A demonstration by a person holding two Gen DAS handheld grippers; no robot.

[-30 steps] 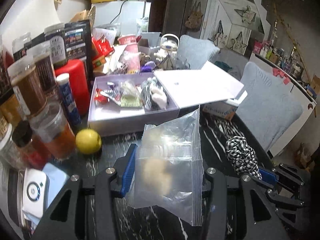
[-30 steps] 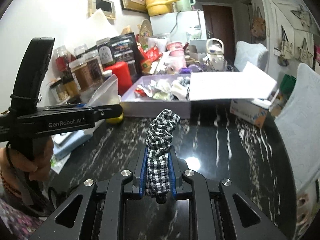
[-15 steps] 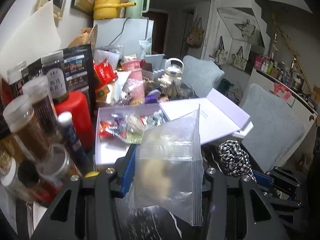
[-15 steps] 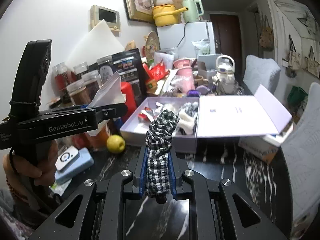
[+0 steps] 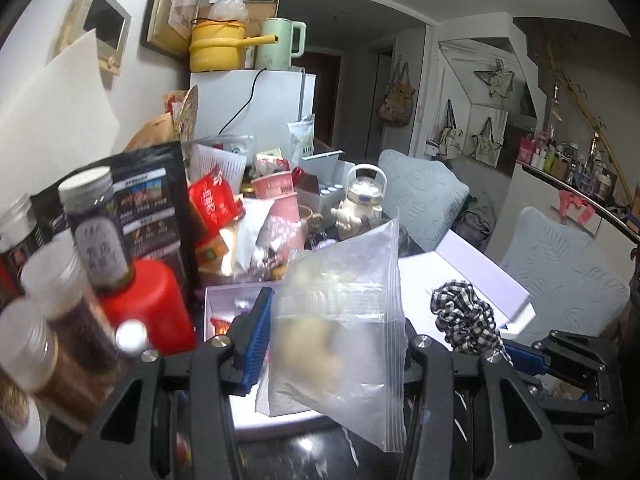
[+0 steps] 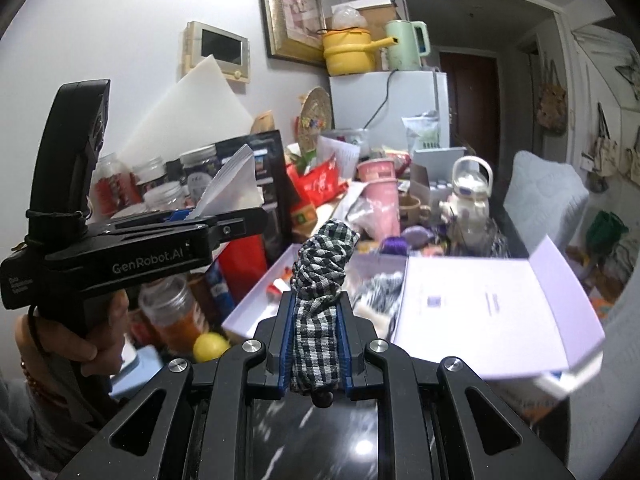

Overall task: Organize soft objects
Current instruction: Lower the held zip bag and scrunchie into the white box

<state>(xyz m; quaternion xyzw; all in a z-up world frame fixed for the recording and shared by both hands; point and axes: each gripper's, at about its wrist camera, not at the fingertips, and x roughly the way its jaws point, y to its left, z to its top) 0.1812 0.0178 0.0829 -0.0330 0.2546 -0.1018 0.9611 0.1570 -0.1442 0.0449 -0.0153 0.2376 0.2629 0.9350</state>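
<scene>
I have a soft thing in each hand. My left gripper point(image 5: 332, 344) has its fingers closed on a clear zip bag point(image 5: 344, 336) with something pale and lumpy inside. The bag sticks up between the fingers. My right gripper point(image 6: 316, 344) has its fingers squeezed tight on a black and white checked scrunchie point(image 6: 320, 276), which pokes up out of them.

Both things are up in the air, not on the dark desk point(image 6: 312, 436). Just ahead of them is the open purple box point(image 6: 256, 308) with its lid point(image 6: 480, 312) folded flat to the side. Some small soft things already lie in the box, like a striped fuzzy one point(image 6: 380, 284).

So I think the job is partway done. The bag and the scrunchie are picked up, but they are not in the box yet. I think they go into the box next. I cannot tell if more soft things wait in the mess of jars and packets behind.
</scene>
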